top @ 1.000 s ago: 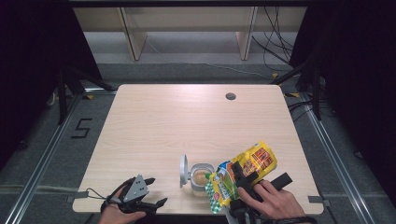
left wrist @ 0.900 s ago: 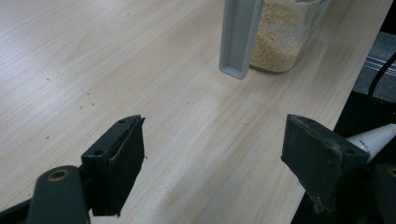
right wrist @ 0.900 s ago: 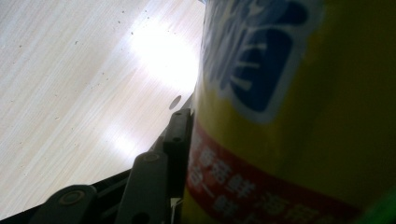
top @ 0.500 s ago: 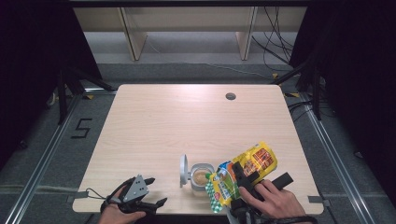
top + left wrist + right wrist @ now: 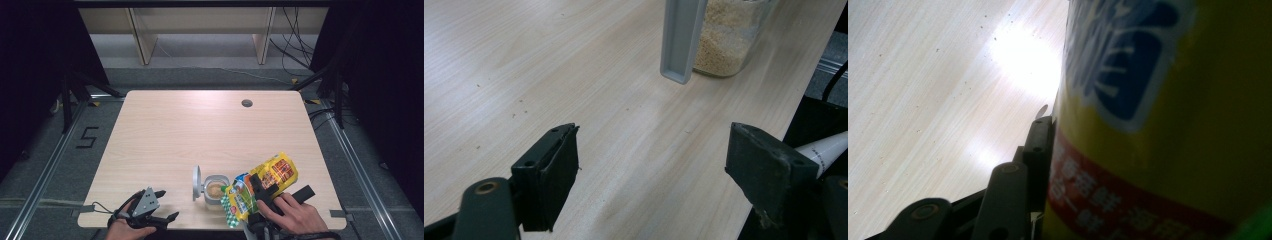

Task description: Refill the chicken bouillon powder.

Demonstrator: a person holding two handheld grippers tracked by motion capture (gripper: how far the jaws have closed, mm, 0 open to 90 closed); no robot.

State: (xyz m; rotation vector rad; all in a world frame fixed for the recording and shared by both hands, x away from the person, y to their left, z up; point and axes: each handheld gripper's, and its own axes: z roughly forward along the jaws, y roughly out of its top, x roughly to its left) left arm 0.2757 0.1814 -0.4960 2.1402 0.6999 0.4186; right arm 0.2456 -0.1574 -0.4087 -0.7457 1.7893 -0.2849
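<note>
A yellow food pouch with green and red print is tilted over a clear jar of tan grains near the table's front edge. My right gripper is shut on the pouch, which presses against its left jaw. The jar's grey hinged lid stands open on the jar's left side. In the left gripper view, the lid and the grain-filled jar stand ahead. My left gripper rests open at the front left corner, empty, with bare table between its jaws.
The wooden table has a round cable hole at the back right. A shelf unit stands behind the table. The table's front edge runs close beside the left gripper's right jaw.
</note>
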